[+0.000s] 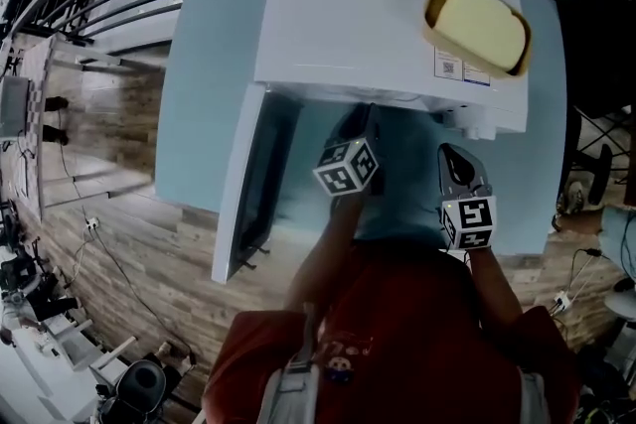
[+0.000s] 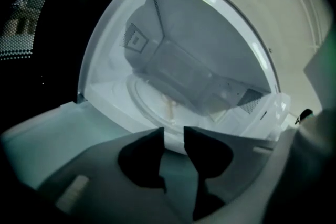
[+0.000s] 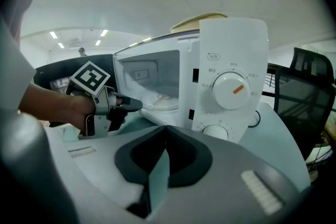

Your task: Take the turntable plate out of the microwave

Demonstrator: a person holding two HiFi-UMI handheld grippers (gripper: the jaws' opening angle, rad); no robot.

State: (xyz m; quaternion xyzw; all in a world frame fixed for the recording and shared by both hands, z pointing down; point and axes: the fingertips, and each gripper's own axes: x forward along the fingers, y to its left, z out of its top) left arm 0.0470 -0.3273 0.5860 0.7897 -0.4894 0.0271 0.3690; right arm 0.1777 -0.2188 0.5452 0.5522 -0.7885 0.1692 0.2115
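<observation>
Left hand-held gripper [image 2: 173, 135], jaws apart and empty, at front edge of white microwave [image 1: 368, 15], round glass turntable plate [image 2: 152, 105] inside; right hand-held gripper [image 3: 164, 129] closed.

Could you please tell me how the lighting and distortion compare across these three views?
Head view: fisheye bows edges of the white microwave. Left gripper view: dim, dark surround, only the cavity lit. Right gripper view: bright, even, with black rounded corners.

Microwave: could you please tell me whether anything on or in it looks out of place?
Only the yellow loaf-shaped thing on top of the microwave, an unusual spot for it. Inside, the plate lies flat and nothing looks spilled or broken.
</observation>
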